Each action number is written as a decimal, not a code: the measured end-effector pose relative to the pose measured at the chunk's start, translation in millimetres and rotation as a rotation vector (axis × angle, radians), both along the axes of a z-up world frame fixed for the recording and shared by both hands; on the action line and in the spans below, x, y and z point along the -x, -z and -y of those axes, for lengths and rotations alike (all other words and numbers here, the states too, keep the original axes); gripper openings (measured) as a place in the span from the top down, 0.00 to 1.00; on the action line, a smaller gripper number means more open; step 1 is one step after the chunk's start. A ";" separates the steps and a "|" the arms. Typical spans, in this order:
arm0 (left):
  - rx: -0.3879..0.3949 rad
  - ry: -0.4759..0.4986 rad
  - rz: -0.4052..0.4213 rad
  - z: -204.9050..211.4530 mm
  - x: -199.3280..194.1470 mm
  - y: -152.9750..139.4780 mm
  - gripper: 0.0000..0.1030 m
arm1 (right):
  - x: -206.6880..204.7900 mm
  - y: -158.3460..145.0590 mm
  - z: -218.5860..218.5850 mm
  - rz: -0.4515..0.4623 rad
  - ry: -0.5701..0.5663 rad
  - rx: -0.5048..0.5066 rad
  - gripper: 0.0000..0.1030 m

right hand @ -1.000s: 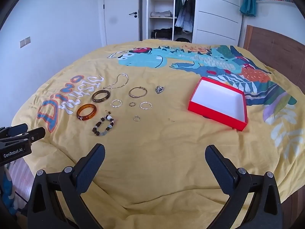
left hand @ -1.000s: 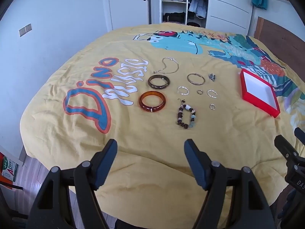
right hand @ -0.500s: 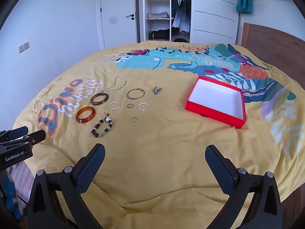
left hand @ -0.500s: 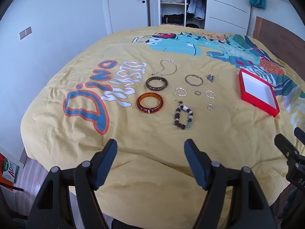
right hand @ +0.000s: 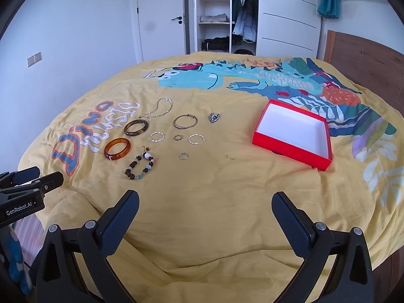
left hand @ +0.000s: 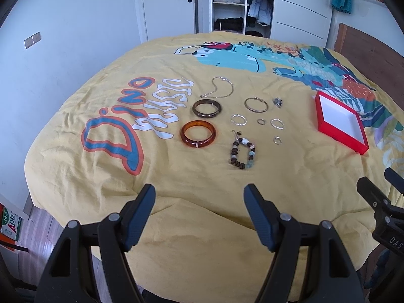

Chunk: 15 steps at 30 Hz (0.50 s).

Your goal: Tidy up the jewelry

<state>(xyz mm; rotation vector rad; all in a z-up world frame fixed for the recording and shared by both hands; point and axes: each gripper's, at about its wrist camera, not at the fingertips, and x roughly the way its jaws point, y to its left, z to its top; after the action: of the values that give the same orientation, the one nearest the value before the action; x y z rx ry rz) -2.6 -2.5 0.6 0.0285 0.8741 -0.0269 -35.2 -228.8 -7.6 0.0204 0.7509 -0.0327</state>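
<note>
Jewelry lies spread on a yellow bedspread (left hand: 176,192): an amber bangle (left hand: 197,134), a dark bangle (left hand: 206,108), a beaded bracelet (left hand: 242,153), a chain necklace (left hand: 220,90), a thin metal bangle (left hand: 256,104), several small rings (left hand: 277,123) and a small dark charm (left hand: 277,101). An empty red box with a white inside (left hand: 339,121) sits to their right; it also shows in the right wrist view (right hand: 294,133). My left gripper (left hand: 199,199) is open and empty, short of the beaded bracelet. My right gripper (right hand: 205,204) is open and empty, short of the box.
White wall and door (right hand: 161,17) and an open wardrobe (right hand: 227,15) stand behind the bed. A wooden headboard (right hand: 366,58) is at the right. The bed's near edge drops to the floor at the lower left (left hand: 32,222).
Both grippers have drawn slightly back and tilted; the jewelry and the box sit a little lower in view. Nothing was picked up. The jaws stay open.
</note>
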 end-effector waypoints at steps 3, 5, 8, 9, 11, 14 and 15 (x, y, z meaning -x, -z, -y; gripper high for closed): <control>0.005 -0.006 0.004 -2.7 0.3 -0.3 0.31 | 0.5 0.0 -1.3 0.002 0.000 0.002 0.00; 0.004 -0.005 0.003 -2.6 -0.4 -0.6 0.31 | 0.5 0.0 -1.7 0.002 0.000 0.001 0.00; 0.005 -0.006 0.006 -3.2 0.5 -0.3 0.31 | 0.8 -0.5 -1.8 0.004 0.000 0.002 0.00; 0.004 -0.007 0.008 -3.4 0.7 -0.2 0.31 | 1.0 -0.8 -2.2 0.005 0.000 0.003 0.00; 0.005 -0.005 0.007 -3.5 0.6 -0.2 0.31 | 2.1 -1.6 -1.2 0.006 0.001 0.001 0.00; 0.000 0.000 0.009 -3.3 0.9 -0.9 0.31 | 2.3 -2.2 1.0 0.007 0.005 -0.003 0.00; -0.001 0.002 0.009 -3.3 0.7 -1.4 0.31 | 2.5 -2.2 1.6 0.007 0.006 -0.003 0.00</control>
<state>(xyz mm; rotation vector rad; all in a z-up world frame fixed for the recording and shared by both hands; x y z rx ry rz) -3.3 0.8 2.0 0.0300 0.8646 -0.0284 -37.7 -230.3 -5.4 0.0261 0.7438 -0.0375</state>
